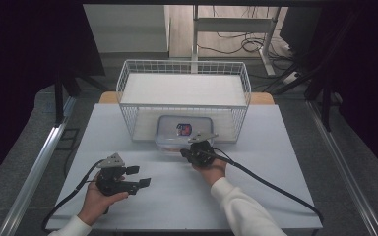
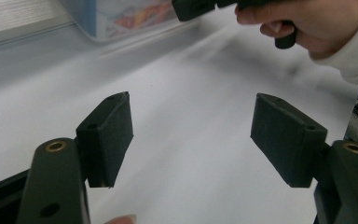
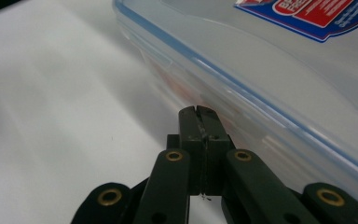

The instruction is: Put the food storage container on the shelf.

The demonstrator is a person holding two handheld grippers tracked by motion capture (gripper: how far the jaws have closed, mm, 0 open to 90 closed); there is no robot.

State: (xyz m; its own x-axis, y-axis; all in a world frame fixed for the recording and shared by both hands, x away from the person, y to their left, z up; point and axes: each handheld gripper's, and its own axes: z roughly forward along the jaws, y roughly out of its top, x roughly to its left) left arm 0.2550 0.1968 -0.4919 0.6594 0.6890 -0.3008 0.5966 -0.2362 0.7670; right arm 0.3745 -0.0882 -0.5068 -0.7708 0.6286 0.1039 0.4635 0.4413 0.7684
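Pressing its closed tips against the near side of a clear lidded container (image 1: 183,132), the right gripper (image 1: 197,153) seems to be nudging the box instead of gripping it. In the right gripper view the two black jaws are squeezed flat together with nothing between them, and they sit just under the lid's blue-edged rim, touching or very nearly touching the wall. That looks to me like a push: shut jaws make one firm point, which suits shoving a smooth plastic box better than pinching it.

The container sits on the white table (image 1: 256,196), right at the front wall of a white wire basket (image 1: 184,101); from the high view I cannot tell whether it is just in front of the mesh or partly inside. A red and blue label (image 3: 314,14) shows on its lid.

The left gripper (image 1: 135,177) rests well back near the table's front edge, held in the person's left hand (image 1: 97,199), jaws spread wide and empty, pointing toward the box. It looks parked there to stay clear while the other works, ready to come in if needed. The right hand (image 2: 307,23) appears beyond its pads (image 2: 109,135), close to the box.
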